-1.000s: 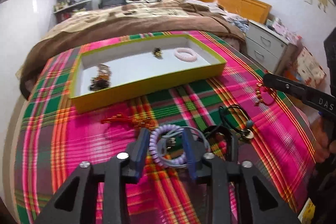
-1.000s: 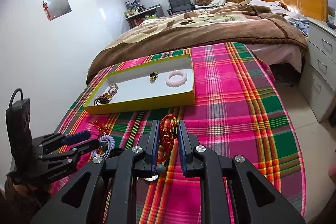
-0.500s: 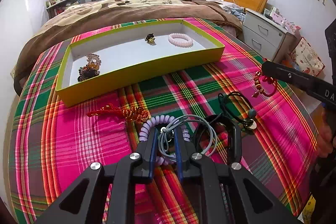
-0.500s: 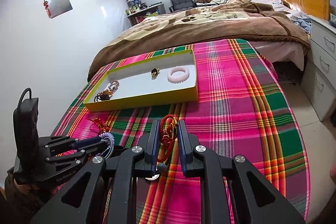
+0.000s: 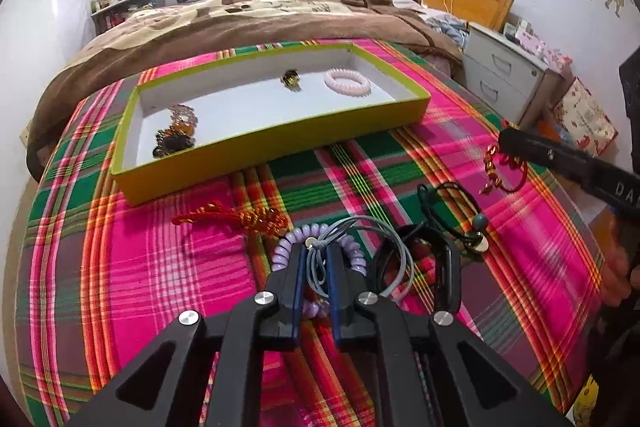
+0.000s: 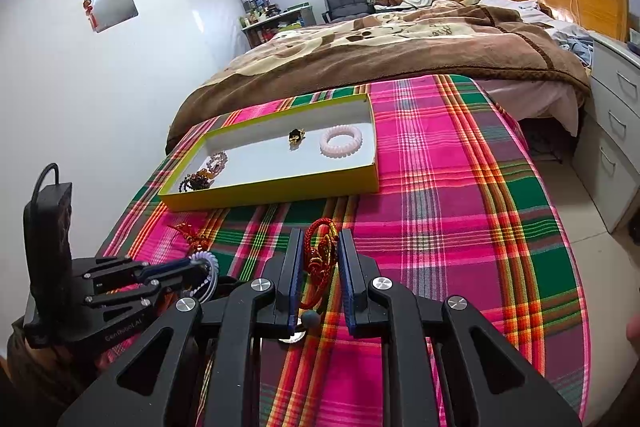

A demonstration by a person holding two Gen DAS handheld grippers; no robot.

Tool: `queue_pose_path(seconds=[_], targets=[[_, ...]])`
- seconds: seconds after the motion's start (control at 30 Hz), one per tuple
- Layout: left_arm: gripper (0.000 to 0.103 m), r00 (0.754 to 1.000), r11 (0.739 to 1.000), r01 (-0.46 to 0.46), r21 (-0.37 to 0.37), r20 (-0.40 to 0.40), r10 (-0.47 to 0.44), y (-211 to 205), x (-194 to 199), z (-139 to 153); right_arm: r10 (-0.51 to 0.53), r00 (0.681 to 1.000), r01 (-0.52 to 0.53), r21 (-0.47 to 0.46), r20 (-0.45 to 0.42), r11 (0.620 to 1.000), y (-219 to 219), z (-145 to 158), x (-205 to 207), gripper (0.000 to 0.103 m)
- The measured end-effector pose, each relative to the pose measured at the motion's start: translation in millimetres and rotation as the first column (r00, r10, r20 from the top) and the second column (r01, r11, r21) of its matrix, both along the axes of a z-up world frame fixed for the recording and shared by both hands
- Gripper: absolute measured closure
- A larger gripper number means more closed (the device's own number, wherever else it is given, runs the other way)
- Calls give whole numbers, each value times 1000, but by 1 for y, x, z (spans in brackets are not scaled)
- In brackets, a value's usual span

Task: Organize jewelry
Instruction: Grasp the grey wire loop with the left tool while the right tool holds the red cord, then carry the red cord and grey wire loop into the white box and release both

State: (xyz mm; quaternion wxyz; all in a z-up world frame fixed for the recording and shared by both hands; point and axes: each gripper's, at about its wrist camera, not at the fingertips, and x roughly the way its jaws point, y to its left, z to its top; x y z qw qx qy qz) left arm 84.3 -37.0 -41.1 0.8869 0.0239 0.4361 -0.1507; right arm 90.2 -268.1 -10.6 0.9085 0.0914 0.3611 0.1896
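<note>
My left gripper is shut on a grey cord necklace, over a purple coil bracelet on the plaid cloth. My right gripper is shut on a red knotted bracelet, held above the cloth; it also shows in the left wrist view. A yellow-green tray lies ahead with a pink coil bracelet, a small dark gold piece and dark beads. A red knot ornament and a black cord necklace lie on the cloth.
The plaid cloth covers a round table. A bed with a brown blanket stands behind the tray. White drawers stand to the right. The left gripper's body sits low left in the right wrist view.
My left gripper has closed on the grey cord necklace and lifted a little. My right gripper still holds the red bracelet and has barely moved.
</note>
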Motion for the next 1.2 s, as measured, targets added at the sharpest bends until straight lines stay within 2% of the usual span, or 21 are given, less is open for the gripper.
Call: queue_pose_path(seconds=[0.4,0.67,0.77,0.87,1.2], targets=[[93,998,998,-42,-53,39,44,14,4,20,6,1000,-6,-6,4,1000,2,3,3,86],[93,993,990,-101,-100,56,107,34,27,39,6,1000,-6,-11,26,1000,8,17,21,86],[93,990,985,-115,-125,61,124,43,43,47,7,999,-6,-35,43,999,14,24,35,86],[93,987,984,-137,-115,69,145,48,59,51,5,999,-4,-44,38,999,19,25,54,86],[93,977,972,-205,-112,33,210,63,121,39,22,1000,-24,-92,-15,995,39,7,115,86]])
